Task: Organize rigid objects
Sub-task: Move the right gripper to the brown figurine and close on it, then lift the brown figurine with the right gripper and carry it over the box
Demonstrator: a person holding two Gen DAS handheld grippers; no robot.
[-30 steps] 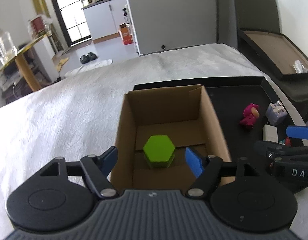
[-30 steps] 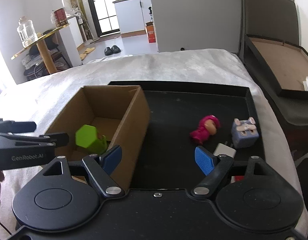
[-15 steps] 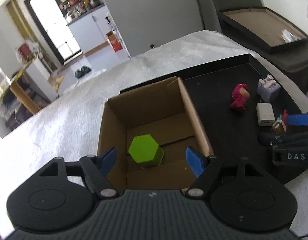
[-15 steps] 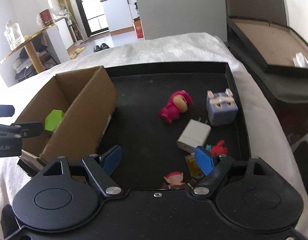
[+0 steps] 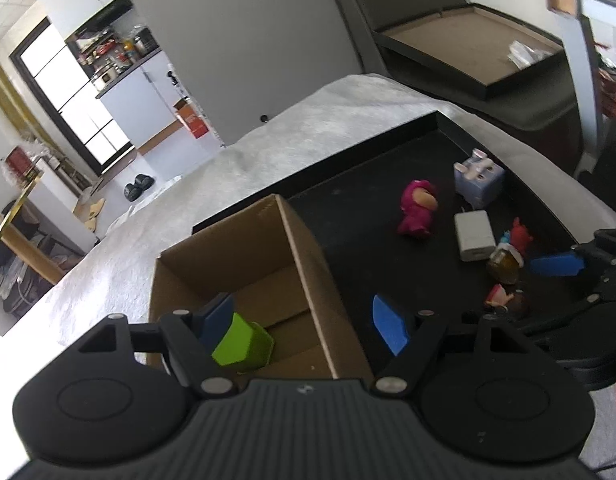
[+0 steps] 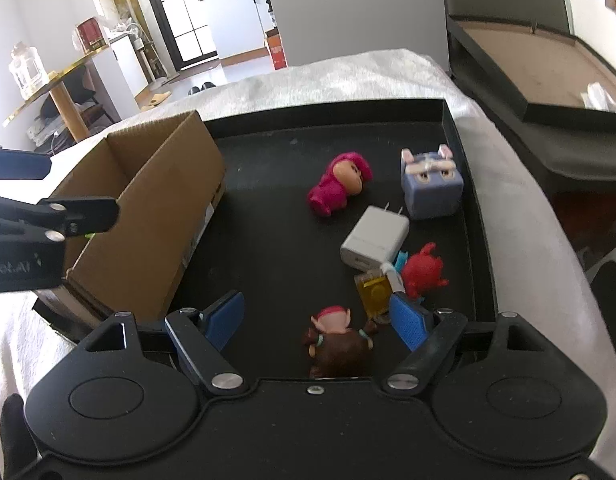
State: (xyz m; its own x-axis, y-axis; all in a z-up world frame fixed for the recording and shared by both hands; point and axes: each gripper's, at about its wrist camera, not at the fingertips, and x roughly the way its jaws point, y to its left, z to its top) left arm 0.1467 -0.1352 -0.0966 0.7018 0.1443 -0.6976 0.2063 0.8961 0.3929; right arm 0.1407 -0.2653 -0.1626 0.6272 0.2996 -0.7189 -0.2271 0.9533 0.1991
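Observation:
A cardboard box (image 5: 291, 240) (image 6: 155, 184) stands on the left of a black tray (image 6: 275, 240). A green hexagonal block (image 5: 243, 342) lies inside it. My left gripper (image 5: 303, 320) is open and empty above the box's near right wall. On the tray lie a pink figure (image 6: 340, 188), a blue-grey cube toy (image 6: 430, 184), a white charger (image 6: 374, 238), a red figure (image 6: 422, 270), a yellow piece (image 6: 374, 294) and a brown-haired figure (image 6: 340, 340). My right gripper (image 6: 320, 320) is open and empty, with the brown-haired figure between its fingers.
The tray rests on a white cloth-covered surface (image 6: 348, 76). A dark open case (image 6: 548, 64) stands to the right. The left gripper's body shows at the left edge of the right wrist view (image 6: 27, 232).
The right gripper has moved right and forward over the small toys. The left gripper has swung right and tilted, off the box's middle.

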